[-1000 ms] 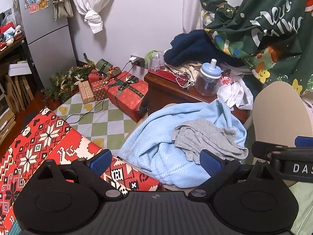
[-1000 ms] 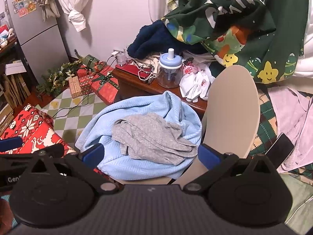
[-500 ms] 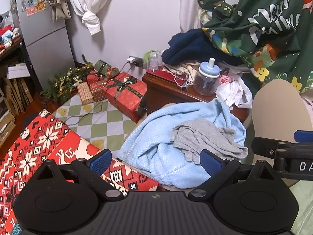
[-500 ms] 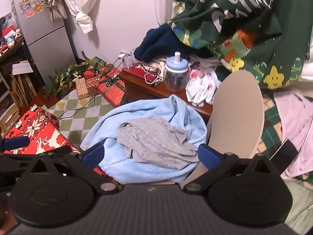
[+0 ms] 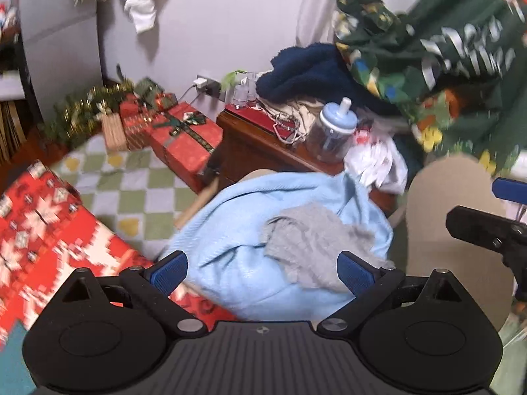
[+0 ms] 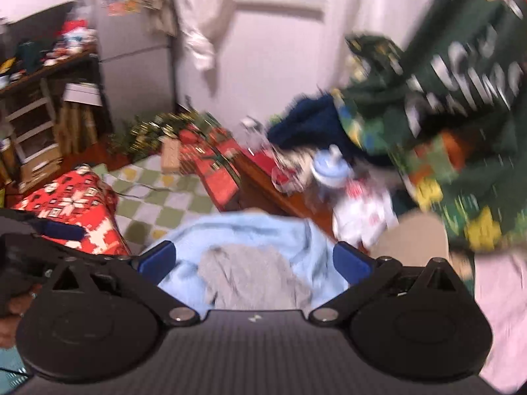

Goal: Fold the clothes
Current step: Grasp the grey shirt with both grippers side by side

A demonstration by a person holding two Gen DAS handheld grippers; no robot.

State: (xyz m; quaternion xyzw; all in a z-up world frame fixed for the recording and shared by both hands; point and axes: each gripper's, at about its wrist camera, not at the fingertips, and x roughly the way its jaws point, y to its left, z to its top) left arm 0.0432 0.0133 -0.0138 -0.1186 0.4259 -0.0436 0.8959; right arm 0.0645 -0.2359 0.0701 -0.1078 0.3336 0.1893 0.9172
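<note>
— So where is the gray garment [image 5: 313, 247]?
— Crumpled atop the light blue blanket [image 5: 250, 263], unfolded. Left tool [image 5: 262, 268] and right tool [image 6: 252, 260] hover above it, both released, likely approaching to grasp.

Wrapped red presents [image 5: 184, 138] sit on the checkered floor mat [image 5: 138, 184]; a blue-lidded jar [image 5: 334, 133] stands at the wooden tabletop's [image 5: 250, 144] edge.

Both wrist views toward clothes pile [image 5: 280, 253]
</note>
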